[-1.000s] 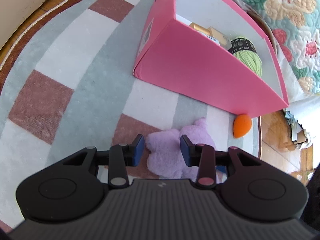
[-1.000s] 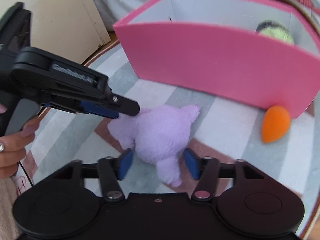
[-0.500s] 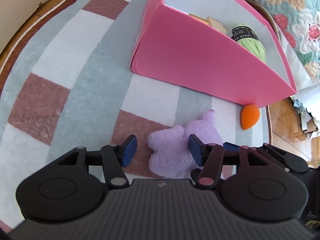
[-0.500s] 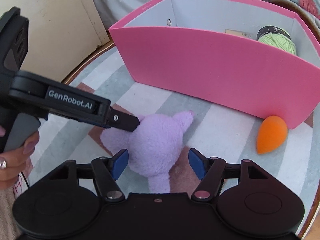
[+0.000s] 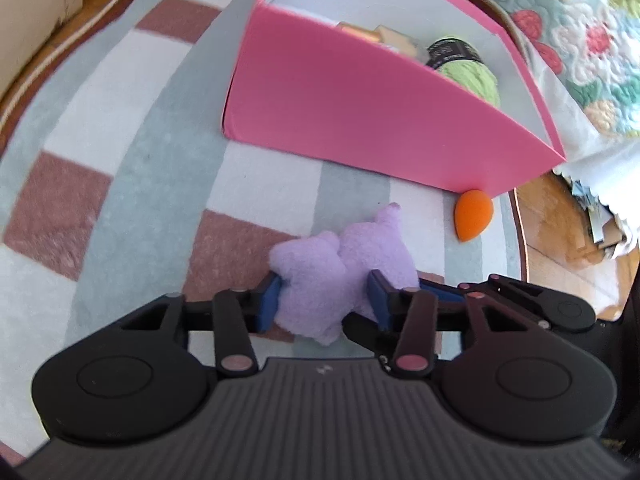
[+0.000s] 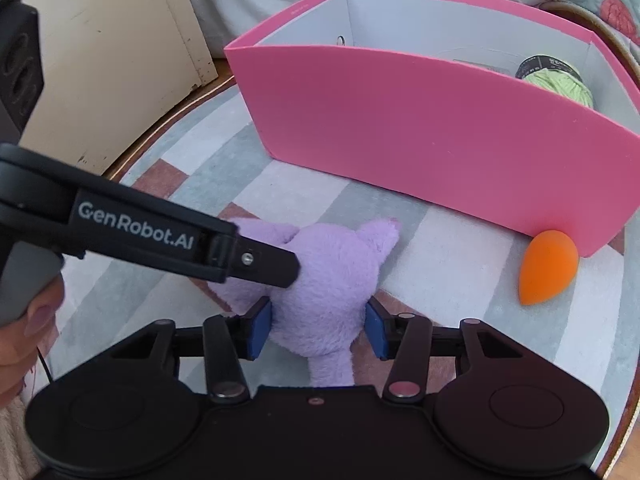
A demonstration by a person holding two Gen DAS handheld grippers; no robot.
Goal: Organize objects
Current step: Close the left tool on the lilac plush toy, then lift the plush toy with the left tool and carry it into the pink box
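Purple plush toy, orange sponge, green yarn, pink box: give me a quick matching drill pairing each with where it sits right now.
Things:
1. purple plush toy
2. orange sponge
3. green yarn
4. pink box

Places:
A. inside the box, at its right end
B. on the rug, against the box's near right corner
C. standing on the rug, in front of the quilt
D. on the rug, between the jaws of both grippers

Pairs: 1-D, 2-B, 3-A, 4-C
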